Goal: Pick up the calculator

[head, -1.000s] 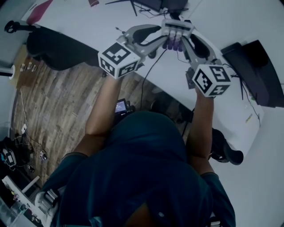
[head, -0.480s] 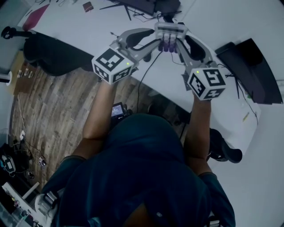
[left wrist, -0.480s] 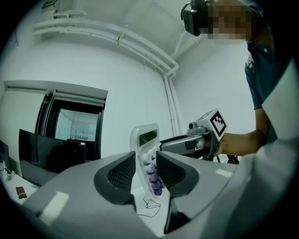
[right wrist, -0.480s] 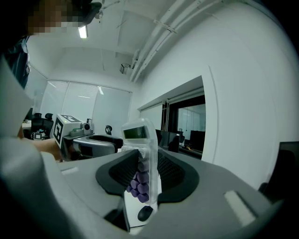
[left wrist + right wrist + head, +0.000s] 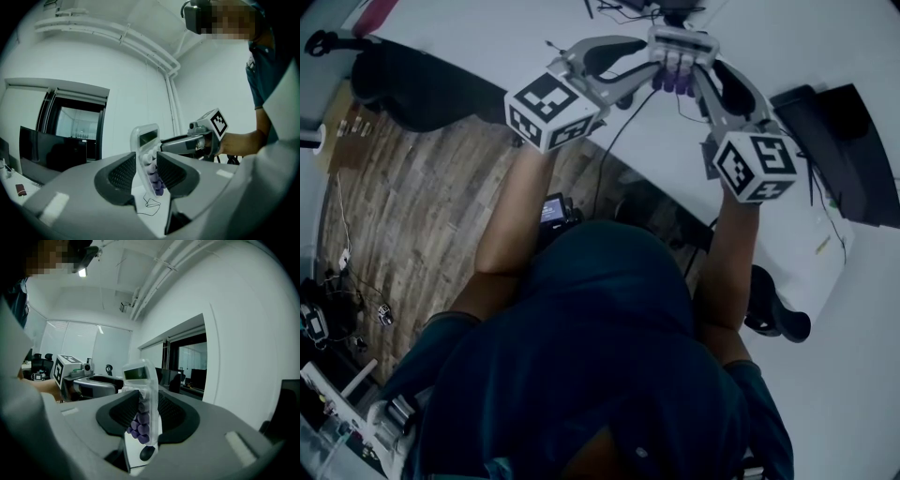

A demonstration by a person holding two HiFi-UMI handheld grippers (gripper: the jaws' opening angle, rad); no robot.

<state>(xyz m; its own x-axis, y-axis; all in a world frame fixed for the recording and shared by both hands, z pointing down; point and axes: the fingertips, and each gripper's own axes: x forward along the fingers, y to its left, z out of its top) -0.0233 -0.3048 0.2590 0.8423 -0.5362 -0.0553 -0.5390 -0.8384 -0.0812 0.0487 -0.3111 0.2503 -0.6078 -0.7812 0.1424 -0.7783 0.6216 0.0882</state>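
The calculator (image 5: pixel 680 56), clear-cased with white and purple keys, hangs above the white desk (image 5: pixel 478 42), held from both sides. In the head view my left gripper (image 5: pixel 654 58) reaches in from the left and my right gripper (image 5: pixel 705 67) from the right. The left gripper view shows the calculator (image 5: pixel 146 152) standing on edge between the ribbed pads (image 5: pixel 123 172), my left gripper (image 5: pixel 146 172) shut on it. In the right gripper view the calculator (image 5: pixel 142 397) stands display up, my right gripper (image 5: pixel 146 416) shut on it. Each gripper shows in the other's view.
A black screen (image 5: pixel 839 150) lies on the desk at the right. A thin black cable (image 5: pixel 614 141) runs over the desk's near edge, and a dark mouse (image 5: pixel 146 453) sits below the calculator. A black chair (image 5: pixel 412 94) stands on the wooden floor (image 5: pixel 412 225) at the left.
Both grippers keep their hold on the calculator in much the same place. Only the head view has shifted a little.
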